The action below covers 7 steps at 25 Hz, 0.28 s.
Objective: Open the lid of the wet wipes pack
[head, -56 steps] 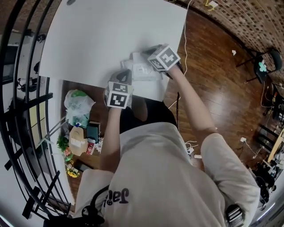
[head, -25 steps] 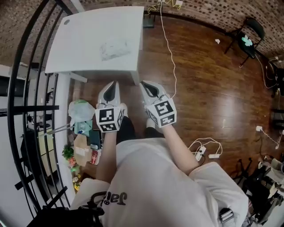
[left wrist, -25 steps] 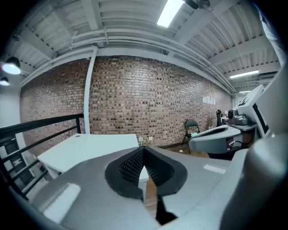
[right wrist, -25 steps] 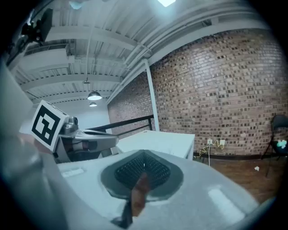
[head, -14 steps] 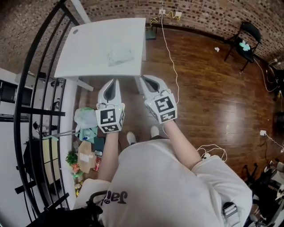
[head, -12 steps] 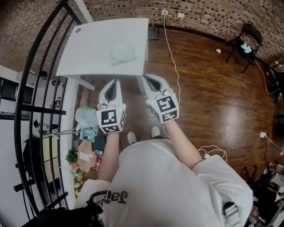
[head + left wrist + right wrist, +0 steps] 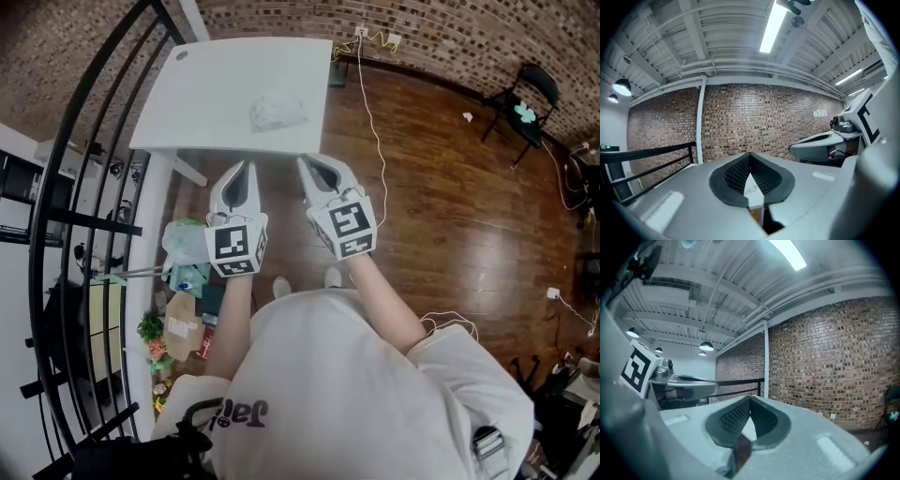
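Observation:
The wet wipes pack [image 7: 277, 112] lies on the white table [image 7: 206, 84], pale and crumpled, far below and ahead of both grippers. My left gripper [image 7: 246, 168] and right gripper [image 7: 307, 163] are held side by side in the air in front of the person's chest, well short of the table's near edge. Each is shut with nothing between its jaws. The left gripper view shows its closed tips [image 7: 750, 155] pointing at a brick wall. The right gripper view shows its closed tips [image 7: 750, 400] the same way. The pack shows in neither gripper view.
A black railing [image 7: 66, 216] runs along the left. Bags and boxes [image 7: 183, 281] lie on the floor beside the table's leg. A cable [image 7: 375, 122] crosses the wooden floor to the wall, and a chair [image 7: 530, 89] stands at the far right.
Both grippers have left the pack on the table and drawn back and up, side by side. The table now looks smaller and farther away. The pack stays where it lay.

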Tool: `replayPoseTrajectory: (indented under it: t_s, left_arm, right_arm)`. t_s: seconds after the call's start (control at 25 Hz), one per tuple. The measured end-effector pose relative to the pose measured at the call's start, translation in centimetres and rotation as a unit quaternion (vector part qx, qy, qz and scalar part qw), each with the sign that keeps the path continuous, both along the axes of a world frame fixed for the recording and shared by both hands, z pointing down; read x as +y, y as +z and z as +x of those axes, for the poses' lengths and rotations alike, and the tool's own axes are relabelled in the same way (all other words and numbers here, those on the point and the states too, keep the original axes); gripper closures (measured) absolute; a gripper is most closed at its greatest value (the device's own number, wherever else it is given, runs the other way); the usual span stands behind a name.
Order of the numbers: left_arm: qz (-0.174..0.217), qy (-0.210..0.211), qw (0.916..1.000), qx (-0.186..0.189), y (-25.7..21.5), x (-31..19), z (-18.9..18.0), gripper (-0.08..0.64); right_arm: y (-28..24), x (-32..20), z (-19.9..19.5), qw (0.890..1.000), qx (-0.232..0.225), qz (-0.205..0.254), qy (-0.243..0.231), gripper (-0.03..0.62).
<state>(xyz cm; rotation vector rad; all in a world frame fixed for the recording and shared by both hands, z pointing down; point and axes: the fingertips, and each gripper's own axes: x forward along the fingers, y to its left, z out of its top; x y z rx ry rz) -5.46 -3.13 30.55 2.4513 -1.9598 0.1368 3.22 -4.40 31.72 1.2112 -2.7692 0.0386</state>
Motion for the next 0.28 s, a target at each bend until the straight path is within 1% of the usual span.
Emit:
replayPoseTrajectory:
  t_s: [0.28]
  left_arm:
    - [0.006,0.0,1.0,0.002,0.1,0.5,-2.3,0.543]
  right_arm:
    - [-0.1,0.3,-1.8,1.0,0.004,0.005,0.017,0.6]
